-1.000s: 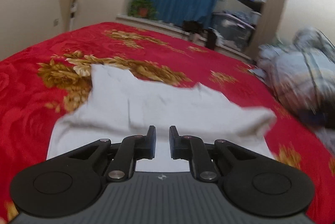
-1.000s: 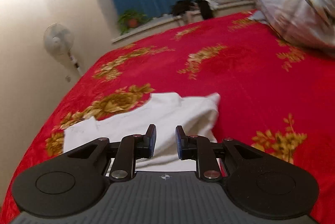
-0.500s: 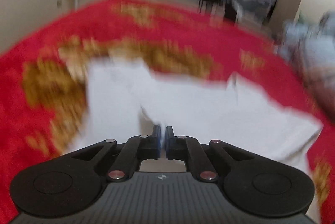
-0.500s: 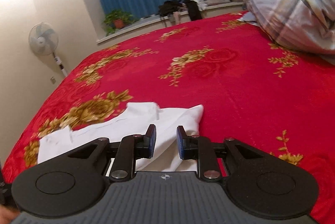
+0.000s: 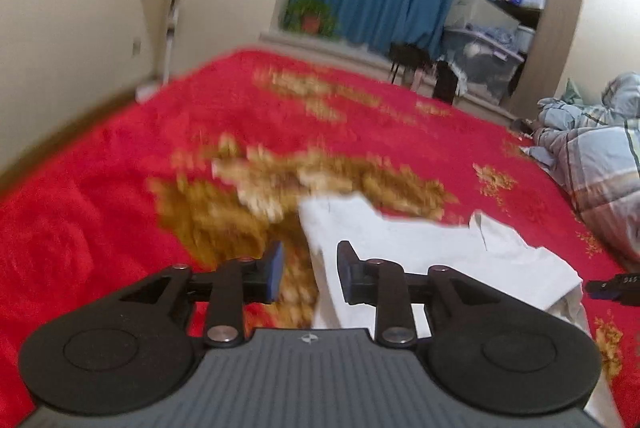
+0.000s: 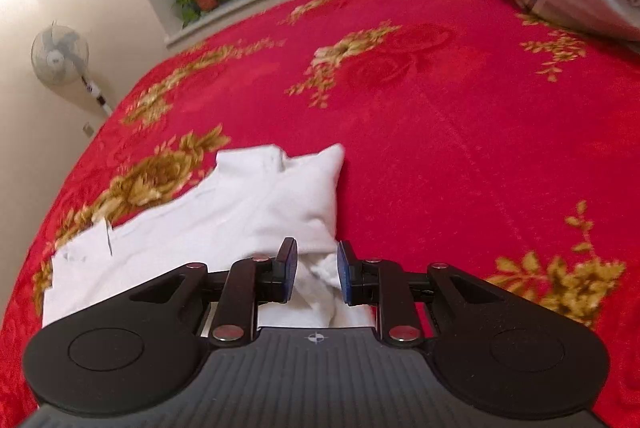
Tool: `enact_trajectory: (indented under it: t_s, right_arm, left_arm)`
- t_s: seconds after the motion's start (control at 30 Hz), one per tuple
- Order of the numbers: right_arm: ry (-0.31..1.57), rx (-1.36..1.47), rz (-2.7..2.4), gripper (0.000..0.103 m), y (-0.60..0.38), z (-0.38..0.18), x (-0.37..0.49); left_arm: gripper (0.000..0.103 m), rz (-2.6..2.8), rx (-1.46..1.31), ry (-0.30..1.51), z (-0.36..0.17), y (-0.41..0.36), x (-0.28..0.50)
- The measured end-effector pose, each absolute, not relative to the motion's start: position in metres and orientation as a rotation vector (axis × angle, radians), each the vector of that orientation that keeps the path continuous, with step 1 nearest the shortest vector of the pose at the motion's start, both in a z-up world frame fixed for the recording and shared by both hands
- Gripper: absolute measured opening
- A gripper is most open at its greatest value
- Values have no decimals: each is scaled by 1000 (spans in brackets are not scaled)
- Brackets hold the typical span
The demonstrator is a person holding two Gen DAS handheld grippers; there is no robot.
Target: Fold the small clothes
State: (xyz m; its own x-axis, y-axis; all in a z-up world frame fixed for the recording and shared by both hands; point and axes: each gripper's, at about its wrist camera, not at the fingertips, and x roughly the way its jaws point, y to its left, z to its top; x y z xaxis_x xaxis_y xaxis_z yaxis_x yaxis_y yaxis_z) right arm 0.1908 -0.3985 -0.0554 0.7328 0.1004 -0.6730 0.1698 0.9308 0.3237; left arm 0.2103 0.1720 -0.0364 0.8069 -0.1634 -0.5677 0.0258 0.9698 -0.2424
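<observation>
Presently, left claw (image 5: 309,274) has just been opening, empty beside the white garment (image 5: 404,248) on the bed (image 6: 440,108); right claw (image 6: 316,272) stands apart astride a bunched fold, ready to grip.

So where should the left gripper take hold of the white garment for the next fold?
Probably the near left edge of the white garment, which runs between the open left gripper fingers. Come in low from the left: that edge lies flat on the red bedspread.
</observation>
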Motion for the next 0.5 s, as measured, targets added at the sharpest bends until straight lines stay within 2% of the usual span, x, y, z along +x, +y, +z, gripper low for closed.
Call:
enact_trajectory:
  t_s: [0.03,0.07,0.1,0.13,0.17,0.27,0.33,0.37,0.4,0.47,0.5]
  right_arm:
    - [760,354,-29,25,-394,-58,193]
    - [770,314,-21,28,-390,-59,195]
    - [780,245,-20,31,-383,-61,196]
    - [785,177,-22,33,-377,-63,197]
    - [785,108,-28,36,-370,-64,198]
    - [769,-19,-34,37,-360,-72,203]
    - [776,-43,-38,37,-359,-79,210]
    - [776,-55,-51,38,-360,-82,212]
    - [778,-63,-64,39,-362,-85,214]
    - [789,-62,-66,38,-365,-89,218]
    - [791,-60,-60,31,-367,-91,218]
  left_arm:
    - [32,-122,-251,650,-37,163,216]
    - [41,-165,-262,656,-39,159,220]
    - [59,-205,-253,654,-42,152,222]
    - [65,-218,-233,661,-47,146,226]
    - [67,-219,-217,681,-53,140,229]
    - [65,-232,-213,772,-76,129,239]
    - [56,-212,-192,817,-90,124,246]
    - [47,-206,-171,827,-96,121,248]
    - [31,-202,-137,829,-101,118,249]
    - [7,-171,-62,805,-102,117,250]
    - [4,-167,-64,784,-98,119,251]
